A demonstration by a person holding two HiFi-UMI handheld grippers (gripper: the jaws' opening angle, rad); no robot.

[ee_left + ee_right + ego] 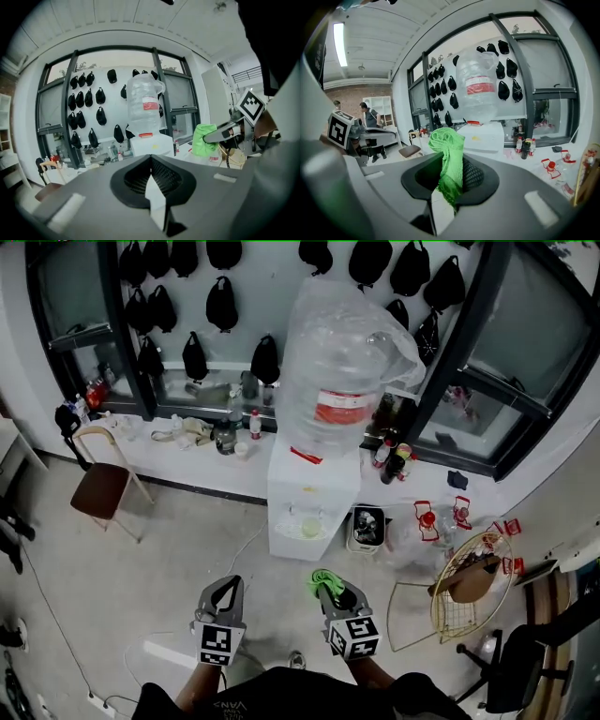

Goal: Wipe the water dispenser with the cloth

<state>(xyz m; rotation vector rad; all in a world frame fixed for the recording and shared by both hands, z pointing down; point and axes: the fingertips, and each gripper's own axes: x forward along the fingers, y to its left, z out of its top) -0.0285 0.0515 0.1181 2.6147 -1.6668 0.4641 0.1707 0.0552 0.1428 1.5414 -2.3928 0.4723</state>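
A white water dispenser point(309, 493) stands by the window ledge with a big clear bottle point(339, 371) on top, covered in plastic film. It also shows in the left gripper view as the dispenser point(151, 143) and in the right gripper view as the dispenser point(490, 136). My right gripper point(330, 589) is shut on a bright green cloth point(324, 578), a short way in front of the dispenser; the cloth point(449, 159) hangs bunched between its jaws. My left gripper point(225, 589) is shut with nothing in it, beside the right one.
A brown chair point(101, 486) stands at the left. A black bin point(367, 526) sits right of the dispenser, and a gold wire stand point(469, 592) is further right. Bottles and clutter line the white ledge point(187, 460). Black caps hang on the wall.
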